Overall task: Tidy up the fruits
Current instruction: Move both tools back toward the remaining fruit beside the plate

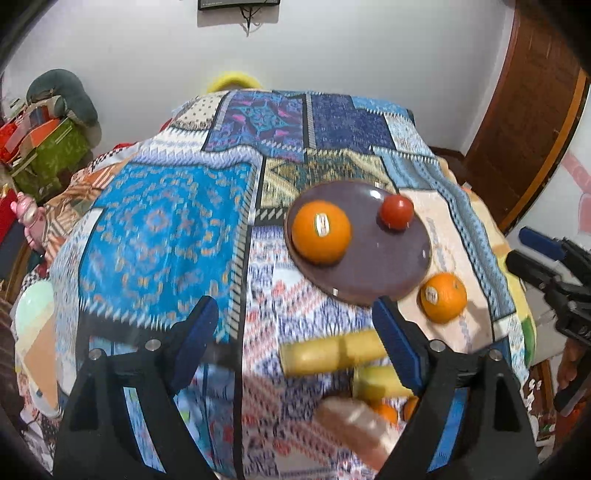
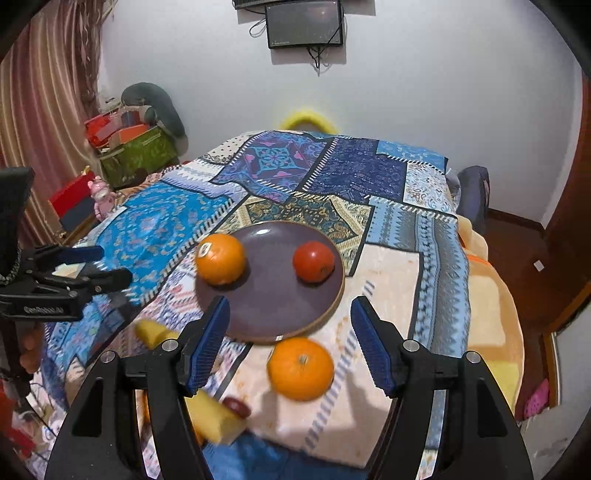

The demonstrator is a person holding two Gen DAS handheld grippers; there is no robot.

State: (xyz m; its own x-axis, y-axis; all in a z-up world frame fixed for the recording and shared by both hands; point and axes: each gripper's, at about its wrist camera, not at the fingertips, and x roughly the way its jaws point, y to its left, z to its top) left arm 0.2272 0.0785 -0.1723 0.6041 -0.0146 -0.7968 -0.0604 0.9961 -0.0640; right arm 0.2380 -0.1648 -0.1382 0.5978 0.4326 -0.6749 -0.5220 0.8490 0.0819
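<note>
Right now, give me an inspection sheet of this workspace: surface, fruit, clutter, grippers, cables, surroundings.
Surface: patchwork quilt spread over a bed.
Job's things: plate holds one orange and a tomato; second orange lies on the quilt just off the plate's near rim; yellow fruit near the front edge, blurred.
Clutter: small dark red item by the yellow fruit, too blurred to name.
Grippers: left gripper and right gripper, jaws open, nothing between the pads.
Cables: wires dangle under the wall screen.
Surroundings: green box, curtain, pink toy.
</note>
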